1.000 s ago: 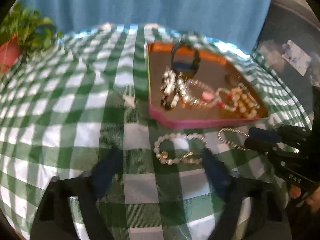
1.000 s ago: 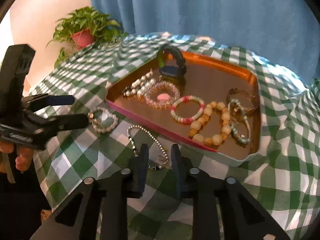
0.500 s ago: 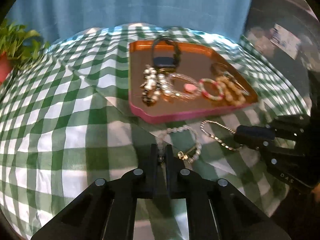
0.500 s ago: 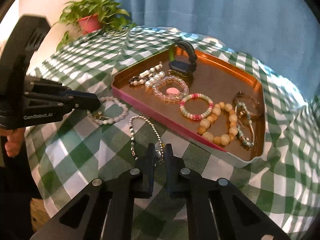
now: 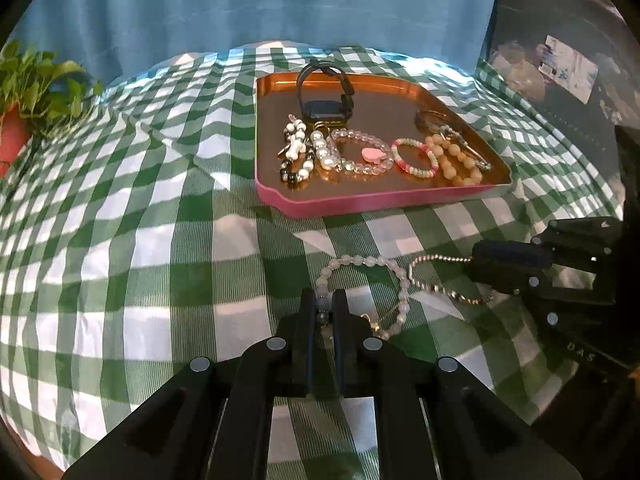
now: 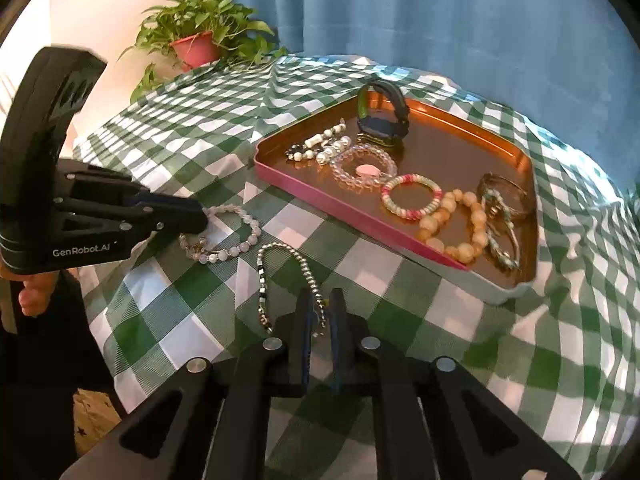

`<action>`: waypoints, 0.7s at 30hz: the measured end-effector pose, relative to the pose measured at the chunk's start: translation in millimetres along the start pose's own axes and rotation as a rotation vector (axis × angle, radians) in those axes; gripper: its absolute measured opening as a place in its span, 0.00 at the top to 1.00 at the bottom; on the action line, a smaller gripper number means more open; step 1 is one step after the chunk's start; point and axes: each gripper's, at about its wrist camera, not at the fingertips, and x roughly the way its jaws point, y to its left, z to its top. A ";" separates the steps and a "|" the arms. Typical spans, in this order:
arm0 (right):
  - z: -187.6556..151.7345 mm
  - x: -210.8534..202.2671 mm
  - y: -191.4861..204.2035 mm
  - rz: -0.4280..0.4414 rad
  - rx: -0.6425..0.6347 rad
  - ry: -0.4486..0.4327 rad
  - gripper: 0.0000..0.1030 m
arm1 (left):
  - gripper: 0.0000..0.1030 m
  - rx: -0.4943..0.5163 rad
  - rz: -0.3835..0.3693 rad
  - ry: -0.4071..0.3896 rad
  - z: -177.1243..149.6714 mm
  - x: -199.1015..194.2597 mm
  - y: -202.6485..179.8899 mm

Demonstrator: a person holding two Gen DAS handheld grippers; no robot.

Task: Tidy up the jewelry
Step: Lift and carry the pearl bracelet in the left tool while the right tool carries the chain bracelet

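Observation:
A pale bead bracelet [image 5: 376,259] [image 6: 250,220] lies on the green checked cloth in front of the pink-walled tray [image 5: 360,204] [image 6: 320,196]. My left gripper [image 5: 323,300] [image 6: 204,216] is shut on its near-left beads. To its right lies a silver chain bracelet [image 5: 436,258] [image 6: 262,280]. My right gripper [image 6: 320,300] [image 5: 476,258] pinches the chain's near end, its jaws just starting to open with the chain still between the pads. Both bracelets rest on the cloth.
The tray holds several bead bracelets, a pink heart piece and a dark watch [image 5: 326,108] [image 6: 384,120] standing at its back. A potted plant [image 6: 196,44] [image 5: 24,96] sits at the table's far left, with a blue curtain [image 5: 280,0] behind. A person's hand [image 6: 32,296] holds the left gripper.
The left jaws went from wide apart to shut on the bead bracelet. The right jaws narrowed onto the silver chain. Both grippers shifted a little across the table.

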 end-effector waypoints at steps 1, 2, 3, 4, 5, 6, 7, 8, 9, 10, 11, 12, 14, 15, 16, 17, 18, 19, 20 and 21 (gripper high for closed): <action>0.7 1.0 0.2 -0.003 -0.003 0.002 0.89 | 0.90 0.012 0.008 -0.006 0.6 1.0 -2.0; 1.5 1.6 -1.0 0.001 0.009 0.002 0.90 | 0.90 0.023 0.016 -0.014 1.1 2.0 -3.8; 1.7 1.9 -2.9 0.006 0.020 0.003 0.90 | 0.90 0.028 0.019 -0.018 1.6 2.7 -4.5; 1.3 1.9 -4.3 0.007 0.024 0.004 0.92 | 0.90 0.028 0.018 -0.019 2.2 3.0 -4.3; 1.4 1.8 -5.3 0.009 0.027 0.004 0.92 | 0.90 0.026 0.016 -0.015 2.3 3.3 -4.7; 1.0 1.7 -5.1 0.005 0.028 0.003 0.95 | 0.92 0.023 0.002 -0.007 3.4 4.0 -4.0; 0.6 1.1 -5.8 -0.003 0.033 0.000 0.95 | 0.92 0.010 -0.012 0.000 4.7 4.6 -1.5; -0.2 0.5 -8.3 -0.001 0.049 -0.003 0.95 | 0.93 -0.013 -0.028 0.006 6.0 5.1 2.1; -1.3 -0.3 -10.3 0.004 0.059 -0.006 0.95 | 0.94 -0.036 -0.050 0.014 7.0 4.9 5.9; -1.5 -2.2 -12.8 0.004 0.075 -0.014 0.95 | 0.94 -0.055 -0.072 0.022 7.4 4.6 8.8; -1.3 -5.6 -16.3 0.003 0.093 -0.026 0.95 | 0.94 -0.079 -0.093 0.025 7.7 2.9 11.0; -0.8 -8.8 -18.9 0.003 0.105 -0.038 0.95 | 0.94 -0.091 -0.098 0.016 7.4 -0.9 10.9; 0.4 -15.5 -25.0 0.014 0.147 -0.062 0.95 | 0.94 -0.088 -0.085 -0.010 7.2 -11.8 6.1; 0.2 -19.5 -28.6 0.022 0.172 -0.079 0.95 | 0.94 -0.089 -0.079 -0.022 7.6 -16.9 2.8; 0.2 -22.5 -30.7 0.015 0.187 -0.087 0.95 | 0.94 -0.093 -0.072 -0.034 7.8 -21.9 -0.1; 0.0 -25.2 -31.6 0.011 0.196 -0.091 0.95 | 0.94 -0.096 -0.068 -0.043 7.4 -26.6 -2.5; -0.1 -28.0 -31.8 0.012 0.204 -0.099 0.95 | 0.94 -0.098 -0.065 -0.051 7.1 -31.2 -5.7; -0.4 -32.2 -31.3 0.013 0.212 -0.107 0.95 | 0.94 -0.105 -0.065 -0.059 7.0 -35.7 -8.1; 0.0 -36.8 -29.6 0.011 0.212 -0.113 0.95 | 0.94 -0.111 -0.066 -0.062 7.0 -38.7 -9.0; 0.7 -41.9 -26.8 0.002 0.206 -0.121 0.95 | 0.94 -0.117 -0.067 -0.065 7.9 -43.5 -12.3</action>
